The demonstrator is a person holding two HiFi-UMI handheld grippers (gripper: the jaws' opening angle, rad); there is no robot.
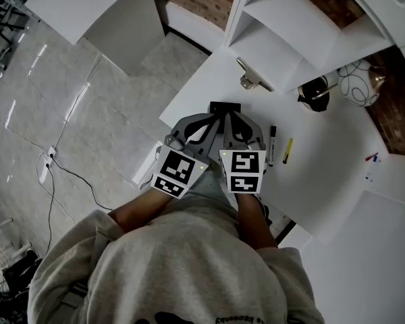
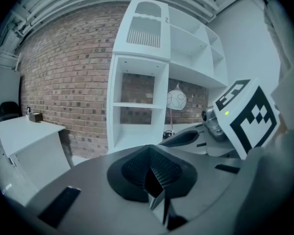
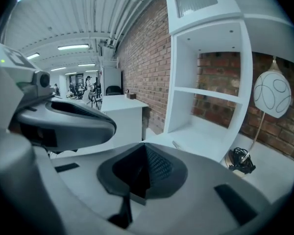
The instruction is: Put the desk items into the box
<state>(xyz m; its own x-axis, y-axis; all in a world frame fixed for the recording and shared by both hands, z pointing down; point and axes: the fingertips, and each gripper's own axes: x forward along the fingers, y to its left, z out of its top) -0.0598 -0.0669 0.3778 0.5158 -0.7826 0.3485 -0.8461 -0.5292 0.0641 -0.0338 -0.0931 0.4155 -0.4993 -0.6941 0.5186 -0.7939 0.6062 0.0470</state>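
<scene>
Two grippers: the left gripper (image 2: pixel 156 192) and the right gripper (image 3: pixel 137 190) are held side by side, almost touching, above the bench (image 1: pixel 324 174) at its near-left corner.
Left fingers: the fingers (image 2: pixel 161 173) are pressed together, and nothing is between them.
Right fingers: also fully together and empty.
Hands: the person holds both grippers close to the body, pointing a little downward toward the far edge.
Black marker (image 1: pixel 273 144): it lies flat near the near edge, just to the right of the right gripper, and nothing touches it.
Yellow pen (image 1: pixel 287 150): it lies beside the black marker, a little apart from it, on the side away from the grippers.
Metal item (image 1: pixel 252 78): it lies by the far edge, in front of the white shelf (image 1: pixel 283 29); I cannot tell what it is.
Black cable bundle (image 1: pixel 315 94): it sits toward the far right, next to the lamp (image 1: pixel 360 81).
Small red and blue items (image 1: pixel 371 159): they lie near the right edge, too small to name.
Box: no view shows it with certainty.
Progress: by my judgement the task is at its beginning, because all the items I can see are on the bench and neither gripper carries anything.
Left to do: pick up each item, probably the marker and the pen first, and bring it to the box.
</scene>
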